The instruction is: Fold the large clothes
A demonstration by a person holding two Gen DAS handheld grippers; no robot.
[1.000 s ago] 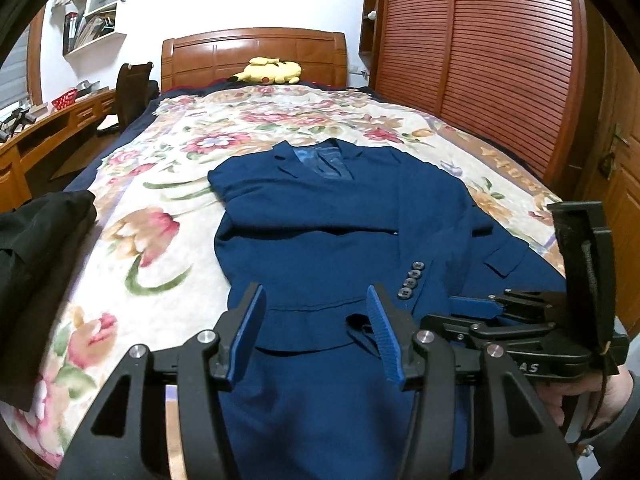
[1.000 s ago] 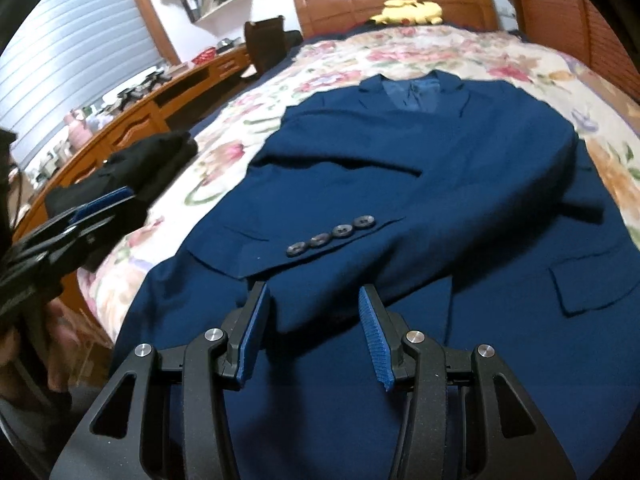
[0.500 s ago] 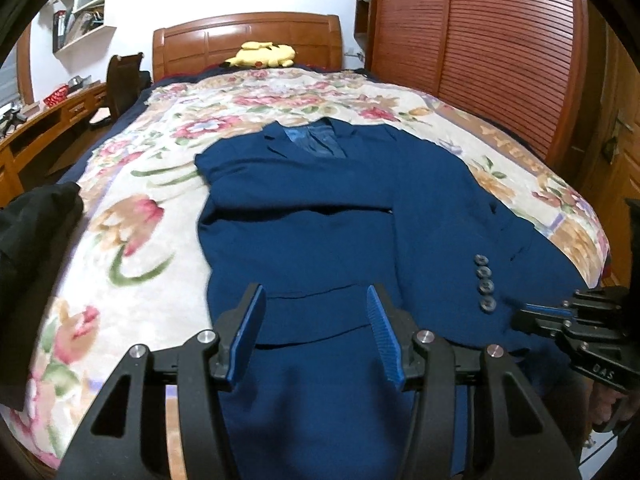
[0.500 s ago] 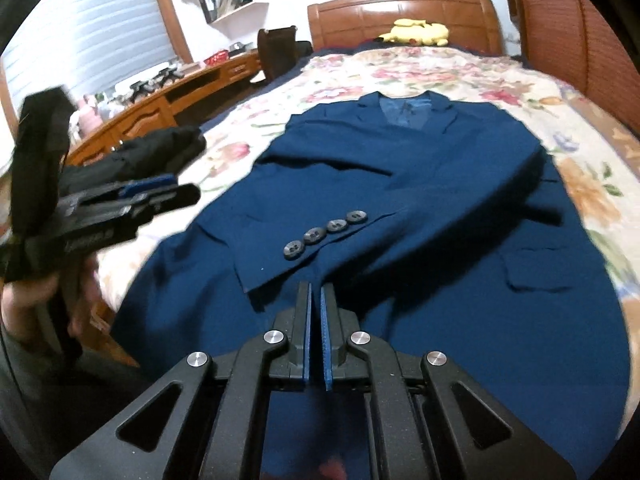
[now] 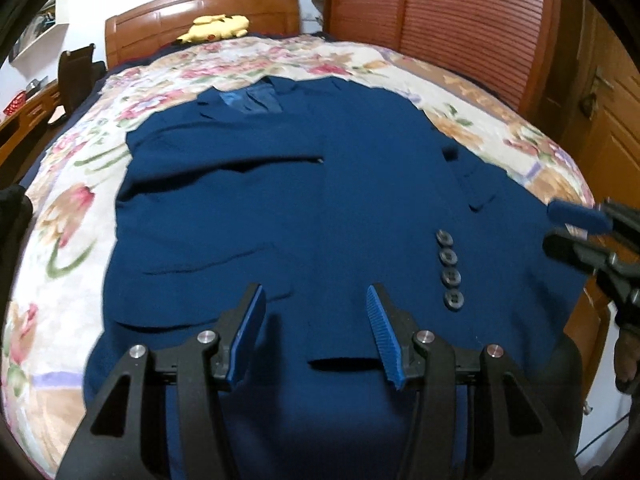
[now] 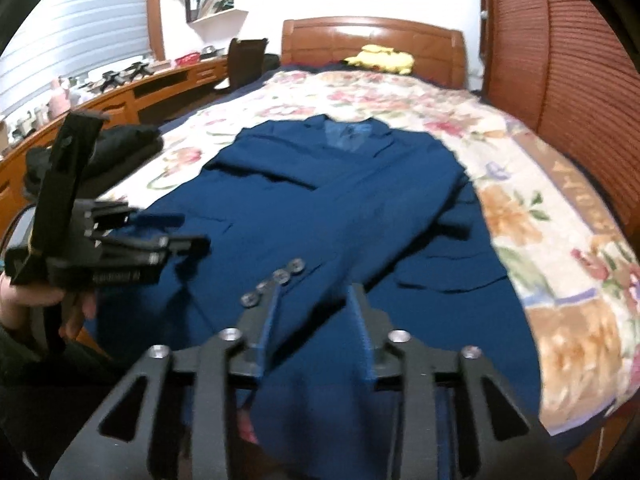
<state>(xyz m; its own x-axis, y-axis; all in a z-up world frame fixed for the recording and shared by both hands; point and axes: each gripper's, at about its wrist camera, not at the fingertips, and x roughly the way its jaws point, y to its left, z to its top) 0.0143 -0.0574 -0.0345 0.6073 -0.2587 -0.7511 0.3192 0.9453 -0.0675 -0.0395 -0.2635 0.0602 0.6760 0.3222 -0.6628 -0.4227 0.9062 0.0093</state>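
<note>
Navy suit jacket (image 5: 304,208) spread face-up on the bed (image 5: 72,248), collar toward the headboard at 12 o'clock, hem hanging toward the near edge at 6 o'clock. Both sleeves folded in across the chest; the cuff with four buttons (image 5: 450,270) lying at about 4 o'clock of the jacket's middle in the left wrist view.

Left hand-held gripper (image 5: 316,330) released, jaws apart, hovering over the lower front panel with nothing between the pads. Right hand-held gripper (image 6: 314,318) likewise released: jaws just reopened, parted above the cloth near the buttoned cuff, no fabric pinched as far as the blur allows.

Judged handling: soft but weighty woven cloth, lined, with stiffer structure at shoulders and lapels; limp at the hem, so likely to sag and drag if lifted from one point. Not fragile, not slippery on the flowered cover, though the lining (image 5: 250,100) may slide against itself once doubled over.

Best hold, as a guess: the two hem corners at 5 and 7 o'clock, pinching both layers, then carrying them up toward the collar. Buttons better avoided.
</note>
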